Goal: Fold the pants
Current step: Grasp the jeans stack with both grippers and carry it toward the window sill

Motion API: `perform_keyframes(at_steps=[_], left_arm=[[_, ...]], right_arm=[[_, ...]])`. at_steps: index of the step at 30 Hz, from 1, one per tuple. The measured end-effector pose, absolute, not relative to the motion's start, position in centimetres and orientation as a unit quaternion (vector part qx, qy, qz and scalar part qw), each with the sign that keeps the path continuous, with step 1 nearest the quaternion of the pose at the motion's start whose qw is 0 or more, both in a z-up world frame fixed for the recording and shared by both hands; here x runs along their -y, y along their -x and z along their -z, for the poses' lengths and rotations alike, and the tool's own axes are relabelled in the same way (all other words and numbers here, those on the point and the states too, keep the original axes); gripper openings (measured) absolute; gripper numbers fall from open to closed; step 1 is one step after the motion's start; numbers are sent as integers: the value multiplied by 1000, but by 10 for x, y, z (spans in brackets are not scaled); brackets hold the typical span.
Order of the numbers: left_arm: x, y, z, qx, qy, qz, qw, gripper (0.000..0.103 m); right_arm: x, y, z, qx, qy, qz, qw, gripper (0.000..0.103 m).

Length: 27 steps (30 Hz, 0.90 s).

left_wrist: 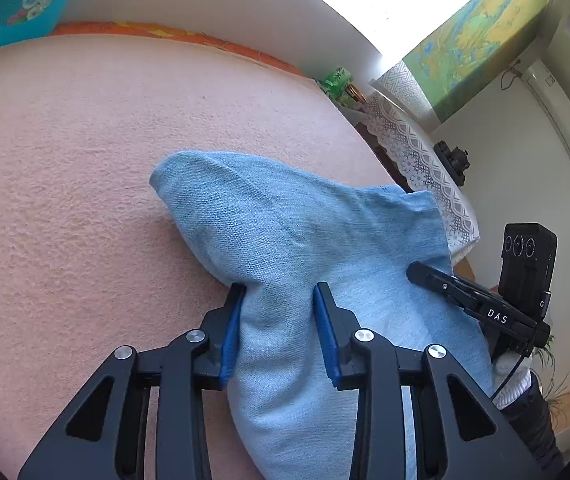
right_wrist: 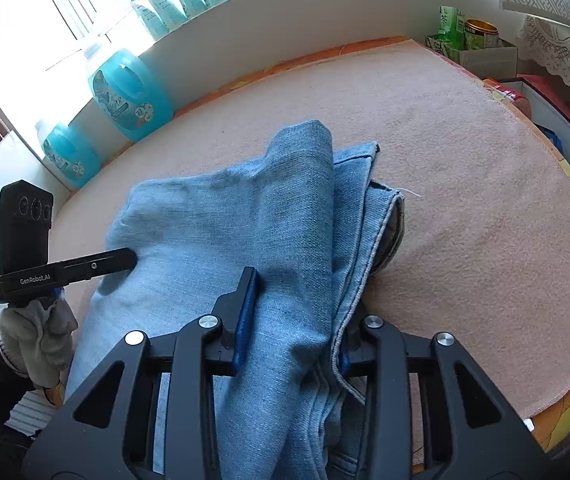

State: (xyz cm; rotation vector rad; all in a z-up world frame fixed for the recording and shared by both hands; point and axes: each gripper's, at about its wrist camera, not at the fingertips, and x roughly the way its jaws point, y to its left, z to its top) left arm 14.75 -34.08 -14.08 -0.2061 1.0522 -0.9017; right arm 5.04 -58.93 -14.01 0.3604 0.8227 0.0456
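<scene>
Light blue denim pants lie in a folded bundle on a pink blanket. My left gripper is shut on a raised ridge of the denim, and its blue pads press the cloth from both sides. In the right wrist view the pants show stacked layers, with a hem and seam at their right edge. My right gripper is shut on a thick fold of them; its right finger is mostly hidden under the cloth. Each view also shows the other gripper resting on the denim: the right gripper and the left gripper, held by a gloved hand.
Blue detergent bottles stand along the white sill behind the blanket. At the far right corner are a green box and a tin. A lace-covered table stands beside the bed. An orange patterned sheet shows past the blanket's edge.
</scene>
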Motion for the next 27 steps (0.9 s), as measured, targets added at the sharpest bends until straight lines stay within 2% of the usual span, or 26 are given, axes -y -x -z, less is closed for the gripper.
perform_keyframes(at_steps=[2,9,18,27], left_arm=[[344,-140,133,-466,81,425,772,24],[338,-130,109,-441,87,448,773,17],[323,-111,53,-383,82,479,786,16],[309,-122,-11,-323,81,484,809,16]], right_arm=[[582,-49,133,-397,-159,-9,904,25],[552,-37,98,-371,-120,11,921,19],[503,-23,29,-314,-62,1,947,18],[469,-46,-35,-264,-15,-15,964,17]])
